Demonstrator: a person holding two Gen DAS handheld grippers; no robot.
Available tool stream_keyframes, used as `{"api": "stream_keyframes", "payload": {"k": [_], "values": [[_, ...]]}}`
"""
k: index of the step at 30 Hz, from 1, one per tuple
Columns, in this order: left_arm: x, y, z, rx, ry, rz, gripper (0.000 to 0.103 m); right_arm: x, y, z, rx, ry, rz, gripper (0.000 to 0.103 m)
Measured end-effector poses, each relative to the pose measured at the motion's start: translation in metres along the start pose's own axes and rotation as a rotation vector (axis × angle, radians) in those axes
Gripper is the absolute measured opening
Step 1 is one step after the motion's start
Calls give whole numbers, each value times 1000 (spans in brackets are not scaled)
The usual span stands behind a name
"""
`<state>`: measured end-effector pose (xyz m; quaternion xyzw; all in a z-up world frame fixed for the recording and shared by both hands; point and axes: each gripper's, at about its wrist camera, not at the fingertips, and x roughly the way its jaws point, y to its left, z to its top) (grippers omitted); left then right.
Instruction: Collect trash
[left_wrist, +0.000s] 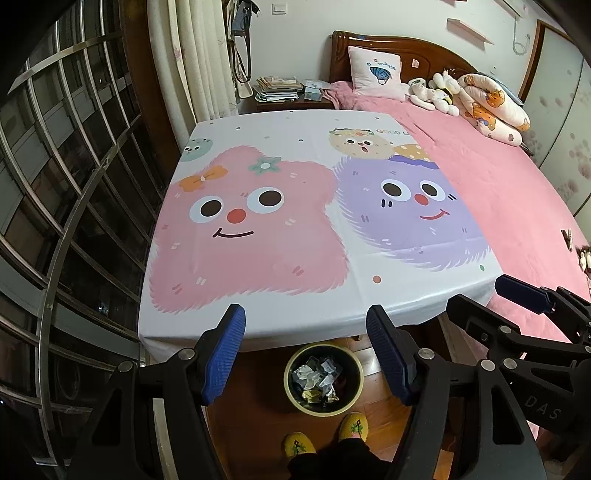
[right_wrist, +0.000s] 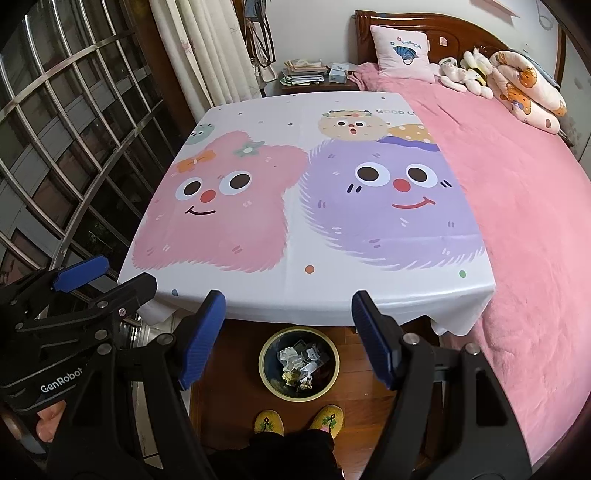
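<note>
Hovering side by side above the floor, the left gripper (left_wrist: 306, 354) and right gripper (right_wrist: 290, 338) both gape wide and empty over the yellow-rimmed bin (left_wrist: 352, 400) (crumpled trash (left_wrist: 317, 380) inside), just beyond the person's yellow slippers (left_wrist: 354, 426).

The table (left_wrist: 258, 155) stands against the bed's (left_wrist: 517, 206) left side, with the window grille (left_wrist: 74, 184) to its left. On the floor before the table's near edge sits the bin (left_wrist: 324, 378), scraps of trash (left_wrist: 317, 380) in it. The person's slippers (left_wrist: 354, 426) stand just before the bin. Behind the table's far edge is a nightstand carrying a stack of books (left_wrist: 279, 88); a pillow (left_wrist: 376, 74) and soft toys (left_wrist: 436, 92) lie at the bed's head.
</note>
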<state>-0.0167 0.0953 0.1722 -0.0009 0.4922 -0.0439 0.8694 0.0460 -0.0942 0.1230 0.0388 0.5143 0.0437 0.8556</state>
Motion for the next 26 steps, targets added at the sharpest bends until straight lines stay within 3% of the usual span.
{"api": "stream_keyframes", "payload": {"k": [26], "values": [[10, -4, 1, 8, 6, 4, 69, 5, -7, 1, 7, 0, 1, 68]]}}
